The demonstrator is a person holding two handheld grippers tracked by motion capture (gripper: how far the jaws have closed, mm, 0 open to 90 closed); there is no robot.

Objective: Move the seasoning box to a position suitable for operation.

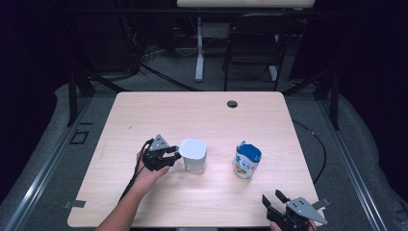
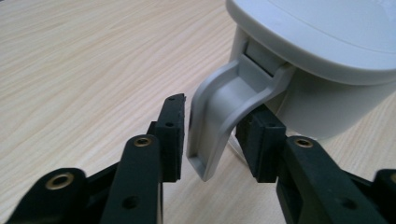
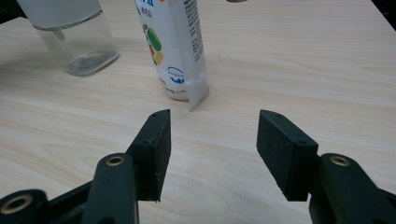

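Note:
A clear jug (image 1: 193, 159) with a white lid (image 2: 327, 37) stands on the wooden table (image 1: 192, 115), left of centre. My left gripper (image 1: 175, 155) reaches it from the left. The jug's grey handle (image 2: 219, 112) lies between the jaws, with a thin gap showing at the left pad (image 2: 173, 135), so my left gripper (image 2: 212, 135) is open around it. A blue and white drink carton (image 1: 247, 161) stands upright to the right of the jug. At the table's front right edge my right gripper (image 1: 272, 196) is open and holds nothing. From my right gripper (image 3: 212, 149) the carton (image 3: 175, 46) is ahead and the jug (image 3: 74, 42) to its left.
A round cable hole (image 1: 232, 103) sits near the table's far edge. Beyond the table stand a dark chair (image 1: 255, 43) and the white leg of another table (image 1: 199, 48). Cables lie on the floor behind.

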